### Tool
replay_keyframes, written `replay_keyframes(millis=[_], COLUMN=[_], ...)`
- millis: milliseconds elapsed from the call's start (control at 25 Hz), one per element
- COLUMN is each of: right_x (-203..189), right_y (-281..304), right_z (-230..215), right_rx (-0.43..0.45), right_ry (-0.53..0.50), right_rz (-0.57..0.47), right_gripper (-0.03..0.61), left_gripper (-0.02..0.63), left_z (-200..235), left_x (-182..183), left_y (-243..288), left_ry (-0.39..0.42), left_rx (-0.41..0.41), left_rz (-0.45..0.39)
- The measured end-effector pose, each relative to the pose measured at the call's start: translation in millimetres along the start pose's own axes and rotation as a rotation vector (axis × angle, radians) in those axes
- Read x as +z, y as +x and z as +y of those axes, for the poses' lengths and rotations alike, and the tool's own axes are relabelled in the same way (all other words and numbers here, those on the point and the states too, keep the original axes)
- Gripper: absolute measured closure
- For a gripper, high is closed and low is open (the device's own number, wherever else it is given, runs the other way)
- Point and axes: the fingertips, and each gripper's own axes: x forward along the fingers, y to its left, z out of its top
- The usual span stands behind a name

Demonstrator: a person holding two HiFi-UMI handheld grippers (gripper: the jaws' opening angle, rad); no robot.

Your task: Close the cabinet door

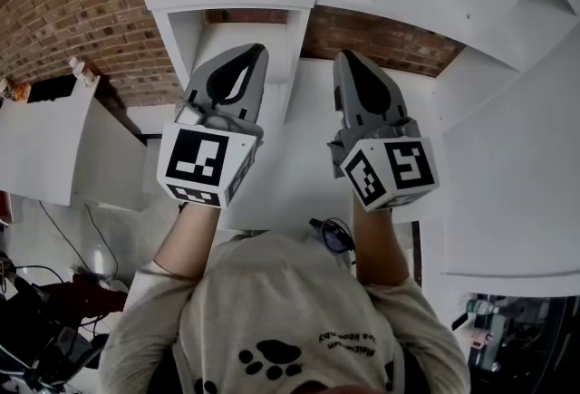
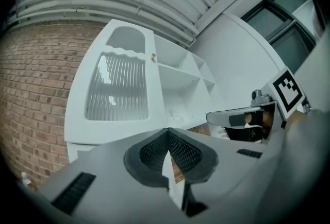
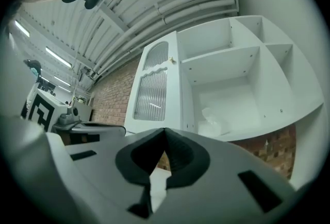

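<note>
I have both tools raised in front of a white cabinet (image 3: 242,79) that hangs on a brick wall (image 1: 54,3). The cabinet door (image 2: 116,89) stands wide open, swung out to the left of the open compartments, with its face turned toward me. It has a ribbed glass panel (image 2: 116,86) under a small arched pane, and a small knob (image 2: 153,56) sits on the edge next to the opening. Inside, the shelves (image 3: 221,55) divide the cabinet into several compartments, and a crumpled piece of clear plastic (image 3: 214,120) lies on the floor of the large lower one. My left tool (image 1: 256,52) is closed: in the left gripper view the jaw tips meet at a point and grip nothing. My right tool (image 1: 344,57) is closed and empty in the same way, with its tips together in the right gripper view. The two tools are side by side and slightly apart, both pointing up toward the cabinet. In the head view the left tool's tip is just under the lower edge of the door and the right tool's tip is below the open compartments. Neither tool touches the door or the cabinet. A marker cube (image 1: 204,166) sits behind each tool, above my forearms and a grey shirt (image 1: 272,329) with paw prints.
</note>
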Motion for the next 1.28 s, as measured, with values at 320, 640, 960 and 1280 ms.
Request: replay_keyframes(millis=[320, 640, 960, 1280], right_x=[-33, -72, -96, -101], right_y=[-20, -33, -44, -44], right_z=[0, 18, 19, 21], right_rx=[-0.003, 0.000, -0.024, -0.011], right_ry=[-0.017, -0.019, -0.057, -0.010], right_rz=[0.018, 0.054, 0.077, 0.077], right_gripper=[0.569, 0.569, 0.569, 0.569], left_gripper=[0.606, 0.604, 0.606, 0.606], left_z=[-1, -16, -28, -28], left_x=[-41, -81, -97, -94], left_y=[-19, -38, -46, -47], left_ry=[-0.025, -0.035, -0.031, -0.034], left_rx=[0.088, 0.119, 0.130, 0.125], left_rz=[0.054, 0.130, 0.136, 0.116])
